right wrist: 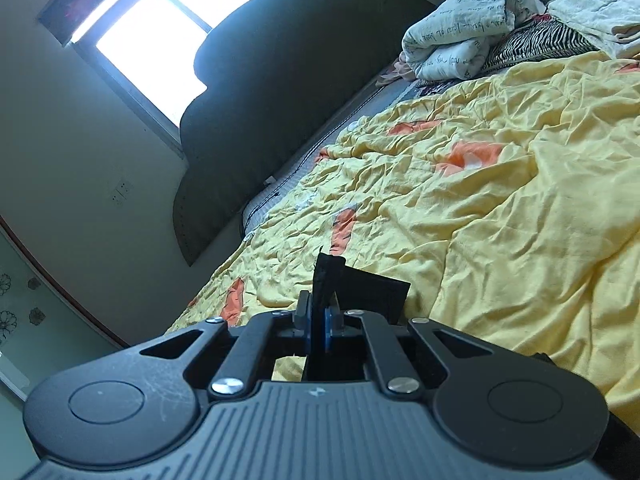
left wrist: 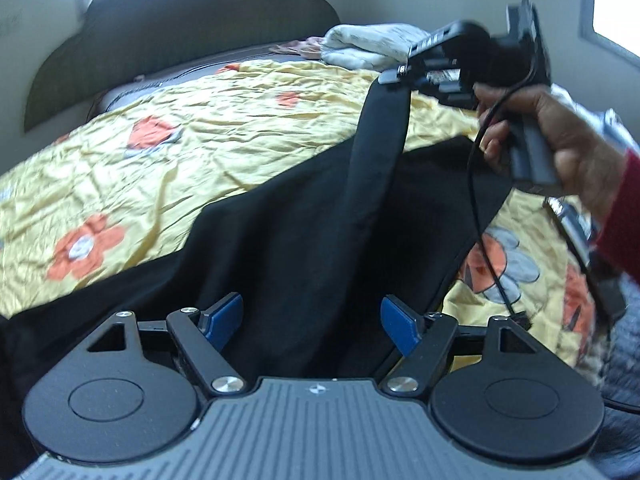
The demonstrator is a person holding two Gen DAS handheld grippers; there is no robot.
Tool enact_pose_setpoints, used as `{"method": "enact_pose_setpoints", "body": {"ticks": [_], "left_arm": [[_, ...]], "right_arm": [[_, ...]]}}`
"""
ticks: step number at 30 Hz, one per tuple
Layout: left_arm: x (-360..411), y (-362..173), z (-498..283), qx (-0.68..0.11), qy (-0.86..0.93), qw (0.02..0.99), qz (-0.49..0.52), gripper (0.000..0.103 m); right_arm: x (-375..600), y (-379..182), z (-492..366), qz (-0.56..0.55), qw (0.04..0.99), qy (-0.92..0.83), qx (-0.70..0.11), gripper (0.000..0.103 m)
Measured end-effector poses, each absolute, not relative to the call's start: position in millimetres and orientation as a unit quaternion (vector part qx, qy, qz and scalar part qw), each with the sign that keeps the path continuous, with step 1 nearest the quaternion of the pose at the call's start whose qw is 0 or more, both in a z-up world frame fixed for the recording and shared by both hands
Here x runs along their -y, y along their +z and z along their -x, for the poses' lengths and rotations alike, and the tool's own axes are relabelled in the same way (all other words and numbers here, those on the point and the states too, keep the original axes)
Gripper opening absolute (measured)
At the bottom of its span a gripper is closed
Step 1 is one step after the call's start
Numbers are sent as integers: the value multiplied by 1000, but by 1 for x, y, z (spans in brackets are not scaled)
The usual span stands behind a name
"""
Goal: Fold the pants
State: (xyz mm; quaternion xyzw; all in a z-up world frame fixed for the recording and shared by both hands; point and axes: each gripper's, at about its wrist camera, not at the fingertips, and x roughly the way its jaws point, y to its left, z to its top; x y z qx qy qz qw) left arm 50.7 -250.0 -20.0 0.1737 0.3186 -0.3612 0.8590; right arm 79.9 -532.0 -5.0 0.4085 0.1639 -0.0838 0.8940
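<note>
Black pants (left wrist: 288, 240) lie spread on a yellow flowered bedspread (left wrist: 224, 120). My left gripper (left wrist: 312, 320) is open just above the black cloth, its blue pads wide apart and holding nothing. My right gripper (left wrist: 394, 76) shows in the left wrist view at the upper right, held by a hand, shut on a strip of the pants that it lifts up from the bed. In the right wrist view the right gripper (right wrist: 318, 320) is shut on a black edge of the pants (right wrist: 360, 284), with the bedspread (right wrist: 500, 200) beyond.
A dark headboard (left wrist: 192, 28) stands at the far end of the bed. Folded white bedding (right wrist: 460, 40) and a zebra-print pillow (right wrist: 536, 40) lie near it. A bright window (right wrist: 160, 28) is on the wall. A black cable (left wrist: 480, 208) hangs from the right gripper.
</note>
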Motion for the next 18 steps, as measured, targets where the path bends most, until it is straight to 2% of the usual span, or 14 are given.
{"method": "enact_pose_setpoints", "body": {"ticks": [8, 14, 18], "left_arm": [[278, -36, -43, -274, -345, 868, -229, 76], [289, -47, -46, -284, -343, 863, -238, 74], [289, -46, -48, -289, -338, 865, -232, 74]], "right_arm": [[542, -7, -44, -440, 880, -89, -152, 6], [539, -5, -39, -440, 881, -81, -152, 6], [546, -23, -45, -445, 872, -90, -183, 7]]}}
